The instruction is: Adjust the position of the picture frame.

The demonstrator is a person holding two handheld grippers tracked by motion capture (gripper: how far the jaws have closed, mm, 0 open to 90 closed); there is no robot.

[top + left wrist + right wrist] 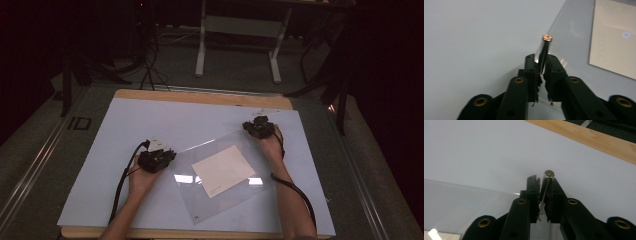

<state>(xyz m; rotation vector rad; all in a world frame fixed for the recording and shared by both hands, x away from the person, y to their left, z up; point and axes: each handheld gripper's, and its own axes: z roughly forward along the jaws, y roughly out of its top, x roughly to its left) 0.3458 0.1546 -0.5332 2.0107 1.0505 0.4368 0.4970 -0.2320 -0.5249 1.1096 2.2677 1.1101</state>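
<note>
Spreading across nearly the whole frame is the wide pale-blue table top on its light wooden board, and out in the middle lies the clear plastic document sleeve, set at a slant, with a cream rectangular card resting flat inside or on it; which of the two I cannot tell.

Now to the corners! The left gripper sits at the sleeve's near-left corner, and in the left gripper view its black jaws are pinched together on the sleeve's transparent edge, a small coppery stud poking up just past the tips. Over at the far corner, the right gripper is clamped the same way: in the right gripper view a thin shiny strip runs down between the closed jaws, topped by a round metal stud.

My read on handling: this sheet looks light, thin and floppy, glossy enough to slip, so it will likely sag in the middle when lifted. Opposite corners seem the sensible hold, kept taut and level, or that loose-looking card could slide out.
</note>
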